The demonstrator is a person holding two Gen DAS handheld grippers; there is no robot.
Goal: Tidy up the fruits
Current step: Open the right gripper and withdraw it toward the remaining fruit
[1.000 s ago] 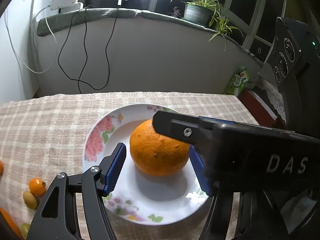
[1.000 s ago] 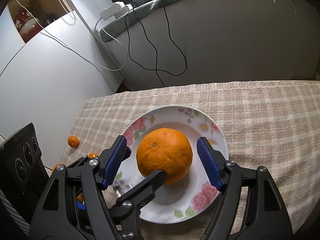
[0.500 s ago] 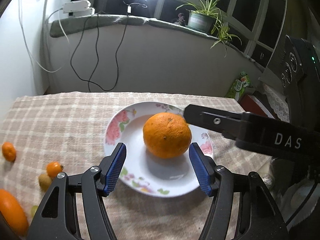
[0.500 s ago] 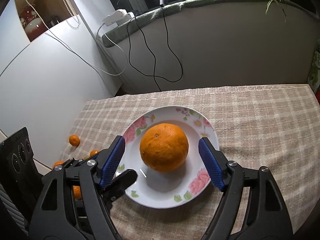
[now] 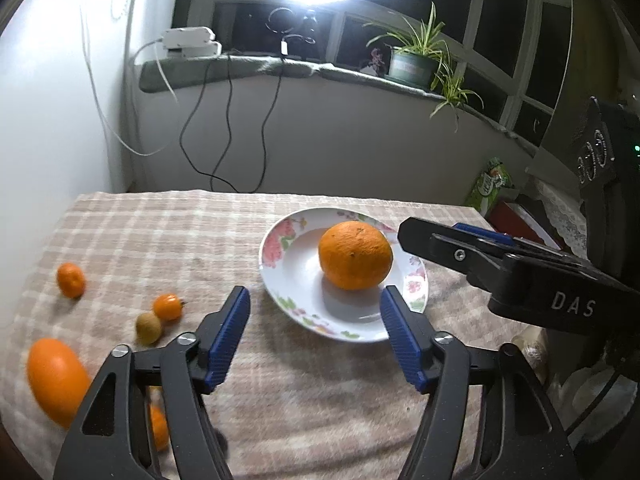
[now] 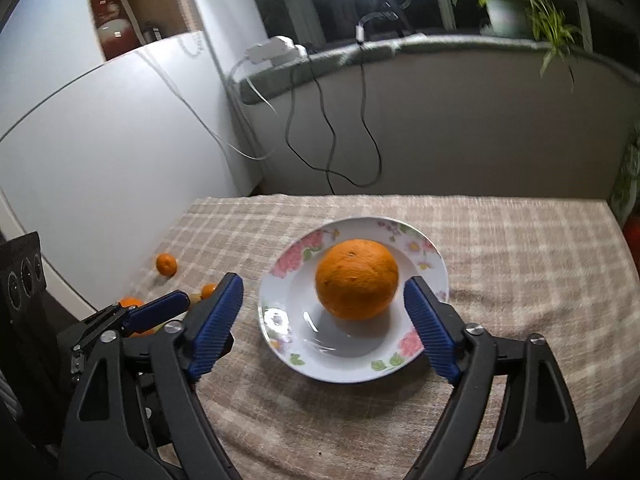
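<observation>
A large orange [image 5: 355, 255] [image 6: 357, 279] lies in a white floral plate [image 5: 288, 280] [image 6: 280, 316] on the checked tablecloth. My left gripper [image 5: 316, 338] is open and empty, short of the plate's near rim. My right gripper [image 6: 323, 326] is open and empty over the plate's near side, apart from the orange. It also shows in the left wrist view [image 5: 456, 246] right of the plate. Left of the plate lie a small mandarin [image 5: 71, 280] [image 6: 166, 264], a kumquat [image 5: 168, 306], a brownish-green fruit [image 5: 149, 328] and a big orange [image 5: 56, 380].
The table's left edge runs beside a white cabinet [image 6: 100, 152]. A low wall with hanging black cables [image 5: 224, 132] stands behind the table. A potted plant [image 5: 412, 64] sits on the sill. Red and green items [image 5: 496, 188] lie past the right edge.
Both grippers have pulled back and up from the plate. The orange, earlier between the fingers of both, now lies free in the plate. More loose fruit has come into view at the left.
</observation>
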